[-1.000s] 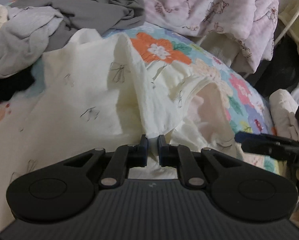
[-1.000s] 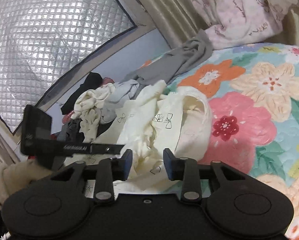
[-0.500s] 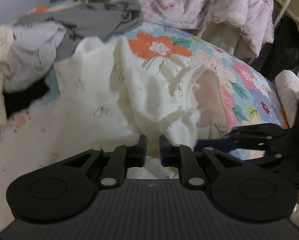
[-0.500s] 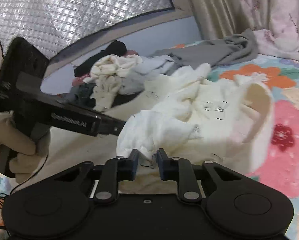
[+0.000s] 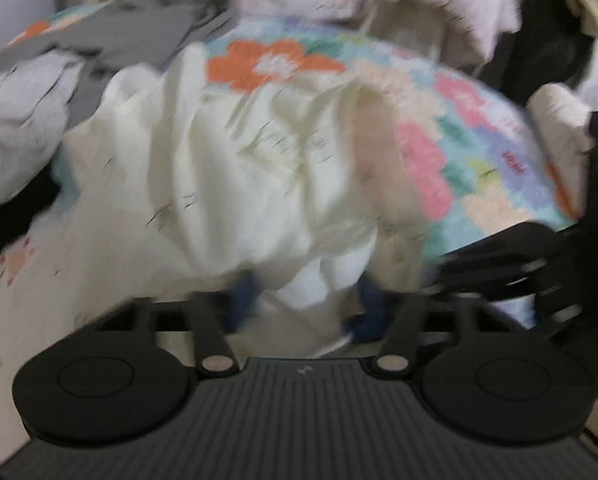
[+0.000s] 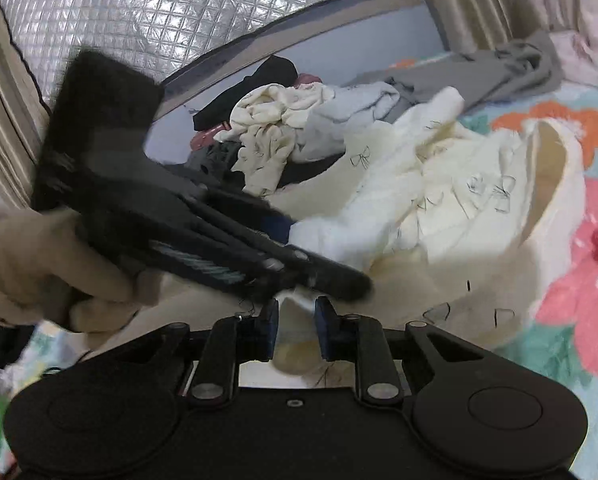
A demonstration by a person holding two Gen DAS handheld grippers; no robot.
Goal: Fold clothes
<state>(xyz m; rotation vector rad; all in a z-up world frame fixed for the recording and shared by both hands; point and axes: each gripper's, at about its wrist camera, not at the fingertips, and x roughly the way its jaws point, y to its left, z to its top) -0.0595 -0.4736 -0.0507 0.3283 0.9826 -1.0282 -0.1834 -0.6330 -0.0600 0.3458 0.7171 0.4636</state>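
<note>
A cream garment printed with small bow outlines lies bunched on the bed, over a floral bedspread, with one open, tube-like end raised toward the right of the heap. Both tongs work at its near edge.

Left tongs: the view is blurred. The blue pads stand apart with a white fold of the garment between them. The jaws have just been opening; whether the pads still press on the cloth cannot be told from the blur. From the right wrist view, these tongs reach in from the left, held by a gloved hand, their tips at the same white fold.

Right tongs: the jaws stand narrowly apart, pinching a small roll of the garment's edge between the blue pads. This pinch sits just beneath the tip of the left tongs, so both are close together on the near hem.

Behind the garment lies a pile of other clothes: cream, grey and black pieces, with a grey garment spread farther back. A quilted silver sheet covers the wall beyond.
</note>
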